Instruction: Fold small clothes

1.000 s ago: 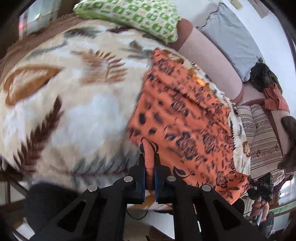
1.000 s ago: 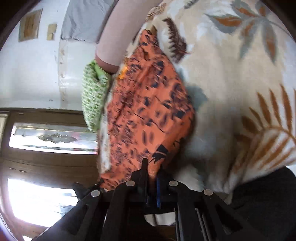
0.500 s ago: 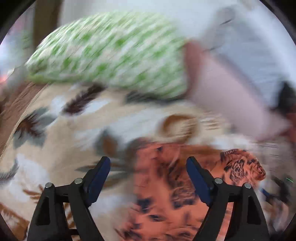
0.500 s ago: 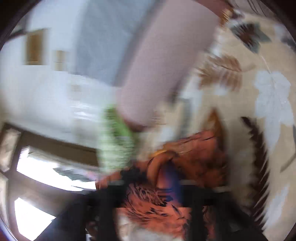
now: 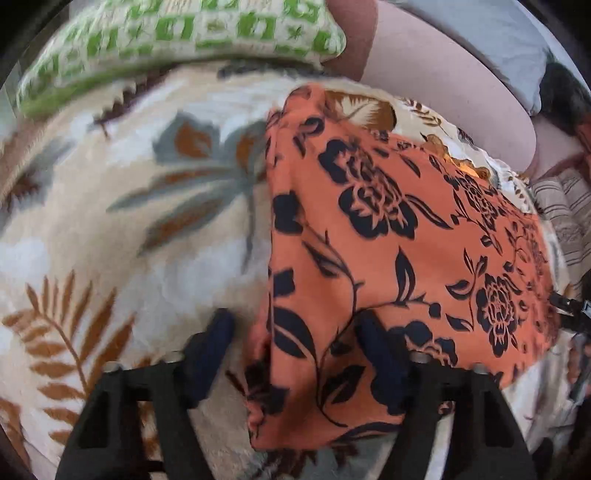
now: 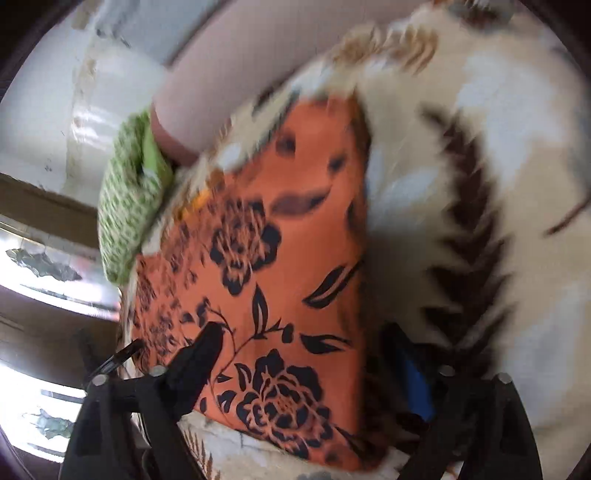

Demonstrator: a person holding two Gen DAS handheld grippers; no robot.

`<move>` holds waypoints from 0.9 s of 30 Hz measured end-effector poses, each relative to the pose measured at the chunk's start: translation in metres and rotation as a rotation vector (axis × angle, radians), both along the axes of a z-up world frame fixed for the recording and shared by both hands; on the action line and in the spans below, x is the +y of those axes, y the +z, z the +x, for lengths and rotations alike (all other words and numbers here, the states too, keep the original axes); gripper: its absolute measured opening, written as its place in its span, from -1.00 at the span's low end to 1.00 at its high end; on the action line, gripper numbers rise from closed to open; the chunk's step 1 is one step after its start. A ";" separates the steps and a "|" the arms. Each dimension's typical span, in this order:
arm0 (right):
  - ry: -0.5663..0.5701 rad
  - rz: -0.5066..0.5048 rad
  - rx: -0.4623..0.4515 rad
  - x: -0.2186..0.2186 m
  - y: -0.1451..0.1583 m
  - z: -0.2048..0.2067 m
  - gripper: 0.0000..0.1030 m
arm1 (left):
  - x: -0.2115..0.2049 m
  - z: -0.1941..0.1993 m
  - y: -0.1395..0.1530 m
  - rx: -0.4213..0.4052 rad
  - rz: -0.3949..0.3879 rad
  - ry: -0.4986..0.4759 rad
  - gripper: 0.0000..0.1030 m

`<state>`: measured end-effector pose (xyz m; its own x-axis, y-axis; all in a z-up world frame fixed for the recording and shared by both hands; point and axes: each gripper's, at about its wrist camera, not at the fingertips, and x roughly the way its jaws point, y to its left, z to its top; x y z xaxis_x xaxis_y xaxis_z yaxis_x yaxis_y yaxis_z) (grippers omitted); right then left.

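Observation:
An orange garment with a black flower print (image 5: 388, 236) lies folded flat on a cream leaf-patterned blanket (image 5: 110, 240). My left gripper (image 5: 295, 332) is open, its fingers straddling the garment's near left corner just above the cloth. In the right wrist view the same garment (image 6: 266, 295) lies between the spread fingers of my right gripper (image 6: 306, 339), which is open and holds nothing. The right view is motion-blurred.
A green-and-white patterned pillow (image 5: 177, 48) lies at the far edge of the blanket, also in the right wrist view (image 6: 125, 206). A pink bolster (image 5: 443, 74) and grey cushion (image 5: 491, 33) lie behind. Striped fabric (image 5: 565, 218) sits at the right. Bright windows (image 6: 40, 280) are at the left.
Both grippers were shut on the garment's edge a second ago. They carried it forward, let go and opened. The garment now lies folded over on the blanket.

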<state>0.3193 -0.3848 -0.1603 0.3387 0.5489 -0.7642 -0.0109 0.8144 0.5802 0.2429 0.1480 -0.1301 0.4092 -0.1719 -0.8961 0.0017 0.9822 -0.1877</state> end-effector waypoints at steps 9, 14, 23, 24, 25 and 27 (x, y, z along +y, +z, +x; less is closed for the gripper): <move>0.002 0.112 -0.051 0.011 0.063 -0.010 -0.61 | 0.002 -0.027 0.085 -0.095 -0.143 0.025 -0.70; 0.076 0.150 -0.090 0.008 0.110 -0.071 -0.61 | 0.018 -0.123 0.127 -0.140 -0.189 0.040 -0.69; -0.021 0.130 0.046 -0.034 0.014 -0.159 0.57 | 0.043 -0.214 0.040 0.016 -0.059 0.193 -0.33; -0.052 0.137 0.017 -0.042 0.020 -0.160 0.61 | 0.042 -0.214 0.054 -0.032 -0.023 0.200 -0.32; -0.086 0.133 -0.027 -0.051 0.029 -0.159 0.63 | 0.037 -0.211 0.074 -0.105 -0.002 0.178 -0.29; -0.121 0.107 -0.054 -0.059 0.038 -0.147 0.63 | 0.025 -0.203 0.093 -0.159 -0.020 0.113 -0.24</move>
